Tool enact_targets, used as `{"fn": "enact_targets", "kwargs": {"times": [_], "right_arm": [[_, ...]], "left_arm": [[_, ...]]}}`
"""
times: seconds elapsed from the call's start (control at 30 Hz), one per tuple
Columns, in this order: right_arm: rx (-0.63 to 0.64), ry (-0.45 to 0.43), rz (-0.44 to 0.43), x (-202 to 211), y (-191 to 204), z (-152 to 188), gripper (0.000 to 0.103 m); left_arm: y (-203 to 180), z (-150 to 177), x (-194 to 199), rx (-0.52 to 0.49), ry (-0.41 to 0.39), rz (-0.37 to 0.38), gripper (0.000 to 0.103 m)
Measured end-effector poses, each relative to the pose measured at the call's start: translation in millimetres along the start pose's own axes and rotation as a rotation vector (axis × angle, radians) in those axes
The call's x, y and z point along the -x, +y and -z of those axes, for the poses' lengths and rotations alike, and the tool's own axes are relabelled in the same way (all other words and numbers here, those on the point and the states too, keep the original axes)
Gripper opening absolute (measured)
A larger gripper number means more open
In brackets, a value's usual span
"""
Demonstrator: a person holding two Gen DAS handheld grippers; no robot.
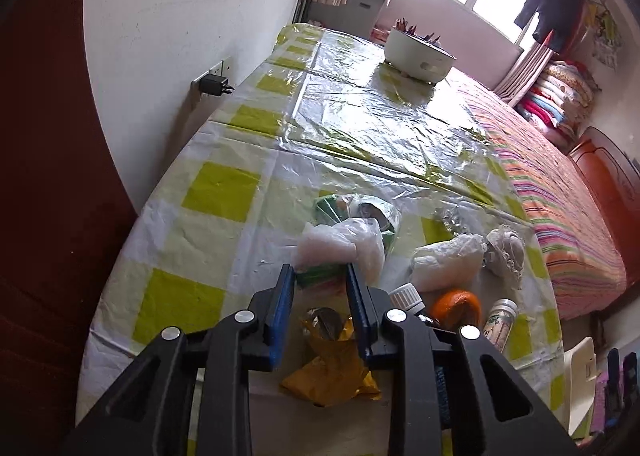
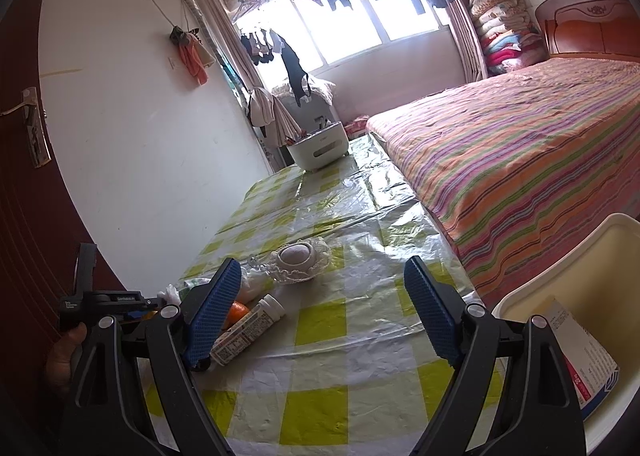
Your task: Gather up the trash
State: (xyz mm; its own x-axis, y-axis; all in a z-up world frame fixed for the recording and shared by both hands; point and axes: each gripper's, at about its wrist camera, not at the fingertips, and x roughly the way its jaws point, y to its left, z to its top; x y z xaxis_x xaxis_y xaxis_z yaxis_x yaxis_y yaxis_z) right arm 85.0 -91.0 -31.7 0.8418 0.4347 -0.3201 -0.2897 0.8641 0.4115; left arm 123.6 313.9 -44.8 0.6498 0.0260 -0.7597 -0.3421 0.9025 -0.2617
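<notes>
Trash lies on a table with a yellow-check plastic cloth (image 1: 208, 192). In the left wrist view my left gripper (image 1: 320, 276) is open, its blue fingers either side of a green wrapper (image 1: 318, 276) under a crumpled white plastic bag (image 1: 340, 246). A gold foil wrapper (image 1: 332, 364) lies below the jaws. Nearby are a green foil packet (image 1: 372, 212), a white wad (image 1: 444, 260), an orange (image 1: 458, 306) and a small white bottle (image 1: 500, 322). My right gripper (image 2: 324, 300) is open and empty above the cloth, right of the bottle (image 2: 248, 330). A white bin (image 2: 572, 256) holds a paper carton (image 2: 580, 360).
A lace-covered item (image 2: 298, 258) sits mid-table. A white tub with pencils (image 2: 318, 146) stands at the far end. A striped bed (image 2: 520, 160) runs along the table's right side. A wall with a plugged socket (image 1: 214, 82) is on the left.
</notes>
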Motion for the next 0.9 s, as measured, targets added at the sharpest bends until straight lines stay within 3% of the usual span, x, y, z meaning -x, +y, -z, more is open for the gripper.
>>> {"fn": "enact_targets", "kwargs": {"times": [0.13,0.57,0.9], "right_arm": [[0.004,-0.003,-0.001,1,1,0,0.082],[0.013,-0.006,-0.005,2,3,1,0.082],[0.022,-0.004,-0.009,0,6,2,0.082]], "left_arm": [[-2,0,4,-0.010,-0.023,0.004,0.021],[-11,-3,30,-0.036,-0.143,0.036,0.016],[-13,-2,32,-0.037,-0.153,0.043,0.016]]}}
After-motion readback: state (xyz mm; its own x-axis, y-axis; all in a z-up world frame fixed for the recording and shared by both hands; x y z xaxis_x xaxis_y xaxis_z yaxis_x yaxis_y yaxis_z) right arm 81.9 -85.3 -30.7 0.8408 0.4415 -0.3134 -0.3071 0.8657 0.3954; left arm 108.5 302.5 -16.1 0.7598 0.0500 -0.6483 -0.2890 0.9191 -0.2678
